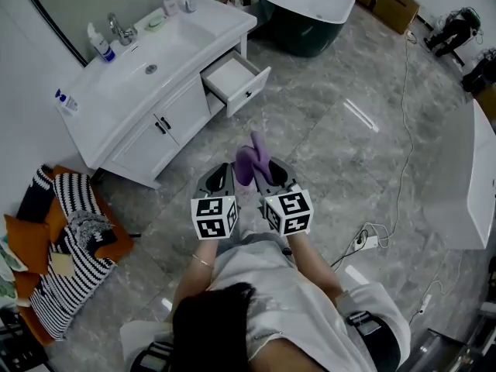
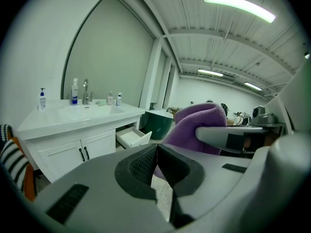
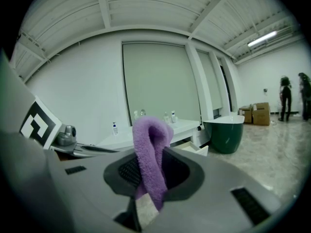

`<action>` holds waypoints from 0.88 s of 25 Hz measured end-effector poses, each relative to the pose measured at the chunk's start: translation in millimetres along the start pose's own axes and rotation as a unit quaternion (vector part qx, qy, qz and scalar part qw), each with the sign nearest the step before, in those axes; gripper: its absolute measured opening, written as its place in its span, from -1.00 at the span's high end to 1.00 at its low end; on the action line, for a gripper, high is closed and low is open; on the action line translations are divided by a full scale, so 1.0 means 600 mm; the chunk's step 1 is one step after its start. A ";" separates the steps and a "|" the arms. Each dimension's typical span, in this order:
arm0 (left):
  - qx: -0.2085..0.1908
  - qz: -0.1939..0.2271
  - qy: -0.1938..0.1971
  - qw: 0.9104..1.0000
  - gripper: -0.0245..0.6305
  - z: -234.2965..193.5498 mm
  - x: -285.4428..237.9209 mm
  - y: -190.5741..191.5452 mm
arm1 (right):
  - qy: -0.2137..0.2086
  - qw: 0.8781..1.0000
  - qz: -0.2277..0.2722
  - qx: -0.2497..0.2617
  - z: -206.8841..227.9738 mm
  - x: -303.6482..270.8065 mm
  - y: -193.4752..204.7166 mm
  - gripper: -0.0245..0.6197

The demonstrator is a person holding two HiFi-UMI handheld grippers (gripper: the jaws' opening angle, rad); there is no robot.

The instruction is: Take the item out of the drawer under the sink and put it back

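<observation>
Grey marble floor (image 1: 341,122) separates a person from a white vanity (image 1: 182,111) at the far left of a bathroom showroom, where the drawer (image 1: 235,81) under the sink stands pulled open and looks empty, a dark green bathtub (image 1: 306,10) beyond it. The right gripper (image 1: 273,178) is clamped on a folded purple towel (image 1: 253,161), held in the air well apart from the drawer. The left gripper (image 1: 218,180) travels just beside it, its jaws pressed together on nothing. The towel's long axis runs nearly upright, leaning away from the person toward the far side. Its rounded fold points up and its loose ends hang below the pads, as the right gripper view shows (image 3: 151,154). The return to the drawer appears to lie ahead, and the likeliest trouble is soft cloth sliding through the pinch on the way, since only a narrow band is caught. The tall fold could also catch the drawer front or flop over its rim on release, leaving fabric outside and jamming the drawer when it is pushed shut.
</observation>
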State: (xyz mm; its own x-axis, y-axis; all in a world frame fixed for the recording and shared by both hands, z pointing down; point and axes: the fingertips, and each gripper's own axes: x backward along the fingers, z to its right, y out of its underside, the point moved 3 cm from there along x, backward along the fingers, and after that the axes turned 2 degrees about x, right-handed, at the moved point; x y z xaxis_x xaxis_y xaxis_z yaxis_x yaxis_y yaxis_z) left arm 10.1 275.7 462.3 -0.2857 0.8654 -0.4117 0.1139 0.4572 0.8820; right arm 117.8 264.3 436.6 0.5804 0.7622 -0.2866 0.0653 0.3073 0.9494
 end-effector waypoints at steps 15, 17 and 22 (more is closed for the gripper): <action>-0.005 -0.014 0.025 1.000 0.92 -0.053 -0.120 -0.058 | 0.025 1.000 -0.012 0.003 0.050 -0.106 -0.029 0.65; -0.005 -0.016 0.028 0.999 0.92 -0.063 -0.136 -0.071 | 0.029 0.999 -0.013 -0.004 0.057 -0.125 -0.034 0.65; -0.006 -0.017 0.033 0.999 0.92 -0.094 -0.173 -0.096 | 0.039 0.999 -0.015 -0.010 0.074 -0.176 -0.050 0.65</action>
State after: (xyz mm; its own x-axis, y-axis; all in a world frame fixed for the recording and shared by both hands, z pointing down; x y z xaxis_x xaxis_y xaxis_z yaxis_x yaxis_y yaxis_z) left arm -20.6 147.6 467.2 -0.3506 0.8339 -0.4263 0.0919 0.4836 0.8704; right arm 90.6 149.4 443.8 0.5125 0.7947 -0.3251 0.0652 0.3416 0.9376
